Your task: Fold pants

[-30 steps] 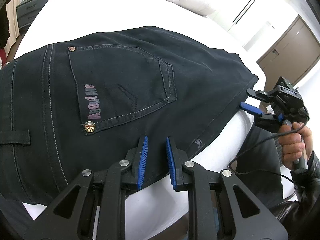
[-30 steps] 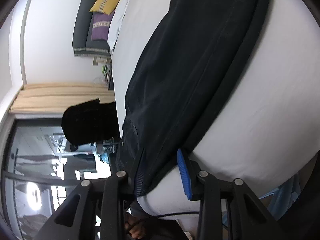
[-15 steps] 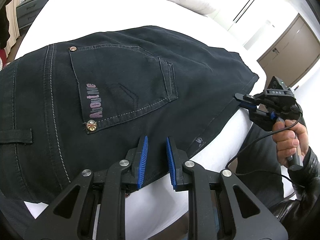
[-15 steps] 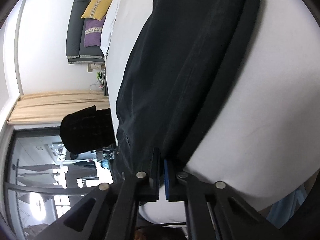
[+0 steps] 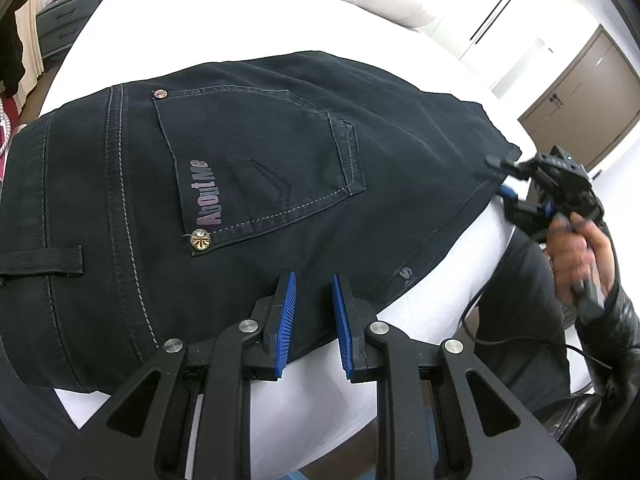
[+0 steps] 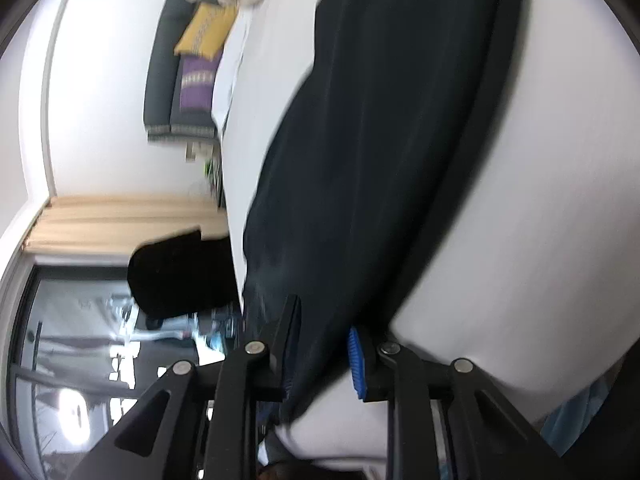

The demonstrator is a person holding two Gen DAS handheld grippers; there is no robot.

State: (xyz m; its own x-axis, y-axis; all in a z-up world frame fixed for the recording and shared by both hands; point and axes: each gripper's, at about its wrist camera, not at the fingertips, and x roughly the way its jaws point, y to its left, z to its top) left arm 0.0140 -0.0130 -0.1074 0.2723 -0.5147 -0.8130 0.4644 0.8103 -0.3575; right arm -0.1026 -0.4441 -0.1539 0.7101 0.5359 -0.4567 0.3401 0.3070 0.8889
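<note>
- The left claw (image 5: 314, 320) hung apart over the pants' (image 5: 260, 168) near edge.
- The right claw (image 6: 322, 354), apart, straddled the right corner.
- The pants lay flat on the bed (image 5: 240, 24).
- Likely step: gripping edges; next, clamp both.

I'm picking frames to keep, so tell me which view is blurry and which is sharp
Left wrist view: sharp on the pants, blurred only at the right claw and its hand. Right wrist view: motion-smeared throughout, pants and sofa soft.
</note>
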